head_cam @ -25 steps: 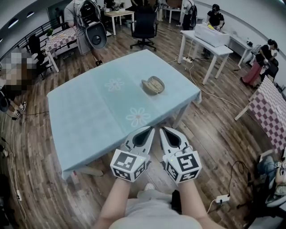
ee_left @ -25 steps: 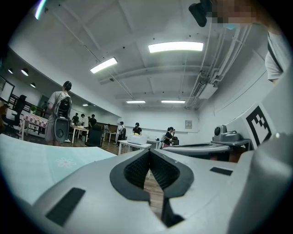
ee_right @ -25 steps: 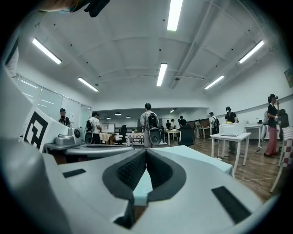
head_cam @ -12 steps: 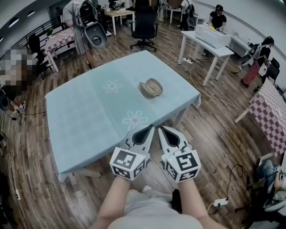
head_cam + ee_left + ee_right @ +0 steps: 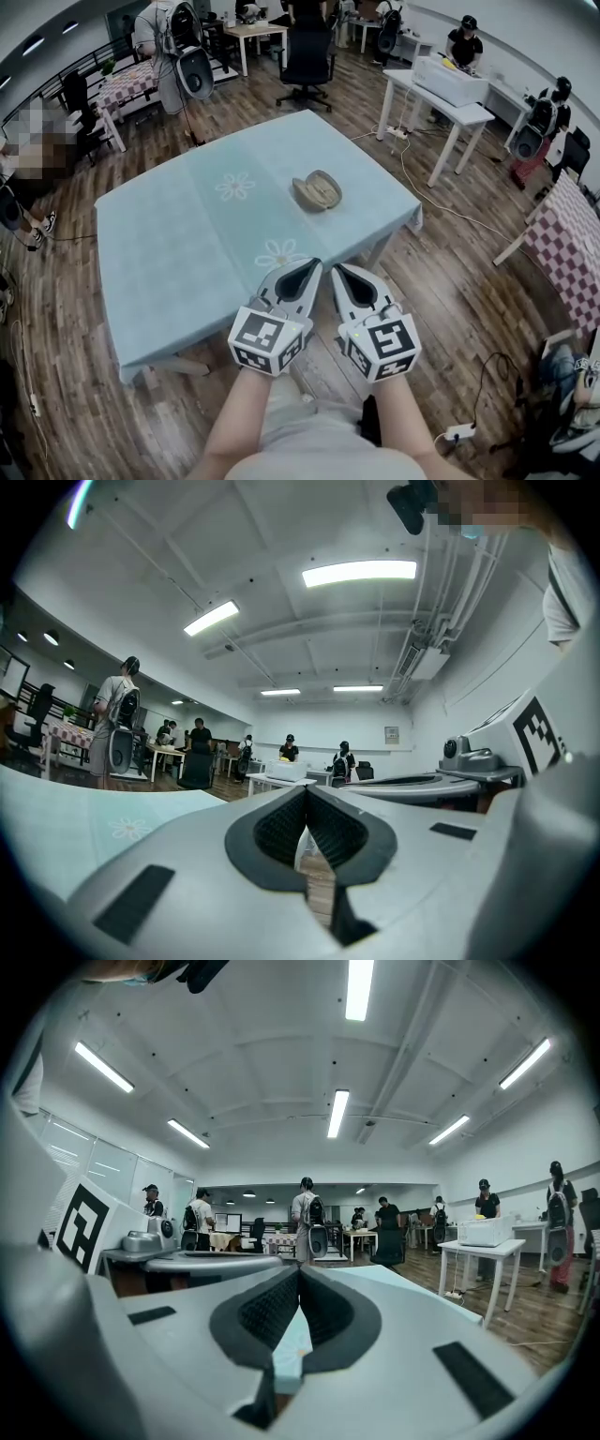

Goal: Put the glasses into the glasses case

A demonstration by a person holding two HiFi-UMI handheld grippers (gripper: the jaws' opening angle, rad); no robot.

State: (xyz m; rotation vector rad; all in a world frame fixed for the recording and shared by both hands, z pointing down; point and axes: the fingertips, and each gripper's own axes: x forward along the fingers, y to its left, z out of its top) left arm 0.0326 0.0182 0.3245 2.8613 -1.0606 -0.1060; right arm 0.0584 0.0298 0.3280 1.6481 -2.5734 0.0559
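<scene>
On the table (image 5: 169, 244) lies an open, tan glasses case (image 5: 317, 190).

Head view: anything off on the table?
Nothing spilled or askew. The open tan clamshell glasses case lies alone on the pale blue flowered tablecloth; its contents are too small to tell. The left gripper and right gripper are shut, empty.

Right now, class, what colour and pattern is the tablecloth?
The tablecloth is light blue with white flowers; the head view shows it best.
</scene>
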